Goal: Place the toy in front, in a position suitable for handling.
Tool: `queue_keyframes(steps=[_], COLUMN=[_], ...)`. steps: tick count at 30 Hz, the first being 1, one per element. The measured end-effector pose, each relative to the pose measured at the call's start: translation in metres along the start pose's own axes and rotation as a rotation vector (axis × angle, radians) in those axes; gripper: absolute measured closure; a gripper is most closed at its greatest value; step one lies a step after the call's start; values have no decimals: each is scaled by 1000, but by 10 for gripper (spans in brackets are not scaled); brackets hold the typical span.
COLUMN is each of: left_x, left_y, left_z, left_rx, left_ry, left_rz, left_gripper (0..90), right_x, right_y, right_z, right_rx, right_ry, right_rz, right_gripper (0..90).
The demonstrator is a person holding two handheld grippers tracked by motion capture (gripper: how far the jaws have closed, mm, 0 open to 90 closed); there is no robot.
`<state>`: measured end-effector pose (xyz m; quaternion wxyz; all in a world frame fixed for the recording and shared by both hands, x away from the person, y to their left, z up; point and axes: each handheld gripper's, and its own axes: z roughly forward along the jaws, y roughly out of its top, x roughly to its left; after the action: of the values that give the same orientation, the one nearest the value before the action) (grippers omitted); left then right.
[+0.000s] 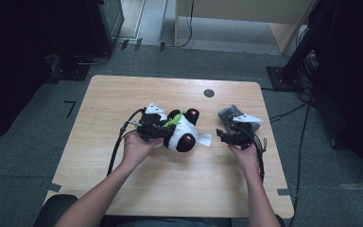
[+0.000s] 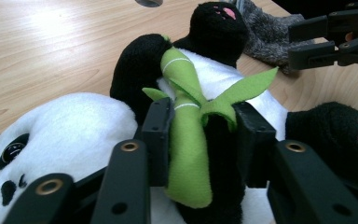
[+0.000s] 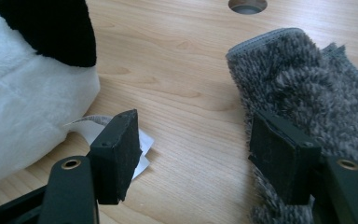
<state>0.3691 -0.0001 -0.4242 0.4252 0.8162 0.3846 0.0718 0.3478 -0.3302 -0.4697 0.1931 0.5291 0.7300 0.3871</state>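
Gripping the panda plush (image 1: pixel 185 133) near the middle of the bench (image 1: pixel 123 94) with the left tongs (image 2: pixel 198 126), pads pressed in from both sides on the green bamboo stalk (image 2: pixel 186 140) and the black plush arm behind it. Lying on its back, by the look of it, with head toward the near-left and pink-soled feet toward the far edge, so long axis running roughly near to far with a slight slant.

Holding the right tongs (image 3: pixel 193 140) open and empty, low over bare wood, in the gap between the panda's white flank (image 3: pixel 23 107) and the grey fuzzy cloth (image 3: pixel 303 88). Left pad poised over the plush's white label (image 3: pixel 142 140); right pad at the cloth's near edge, perhaps brushing the pile, hard to say which.

Judging the next move to hinge on this: cloth just ahead and to the right of the open tongs, long axis stretching away toward the far right corner and the round hole (image 1: pixel 209 93). Nearer the right hand by far; well apart from the left, already busy. Probably only a short shift rightward and forward needed to straddle the cloth's near end.
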Motion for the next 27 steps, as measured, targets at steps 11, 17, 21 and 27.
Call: queue_keyframes(steps=[11, 17, 21, 27], left_x=[5, 19, 34, 50], left_y=[-1, -3, -15, -31], left_z=[-17, -38, -47, -60], left_rx=[-56, -76, -70, -102], left_ry=[-62, -36, -1, 17], left_rz=[53, 74, 72, 44], left_gripper=[378, 346, 334, 301], right_x=[-9, -19, -31, -44], right_y=[1, 10, 15, 16], right_z=[-4, 1, 8, 13], right_rx=[-5, -31, 16, 10], right_ry=[-44, -66, -49, -75], right_rz=[24, 47, 56, 54], right_gripper=[347, 360, 371, 377])
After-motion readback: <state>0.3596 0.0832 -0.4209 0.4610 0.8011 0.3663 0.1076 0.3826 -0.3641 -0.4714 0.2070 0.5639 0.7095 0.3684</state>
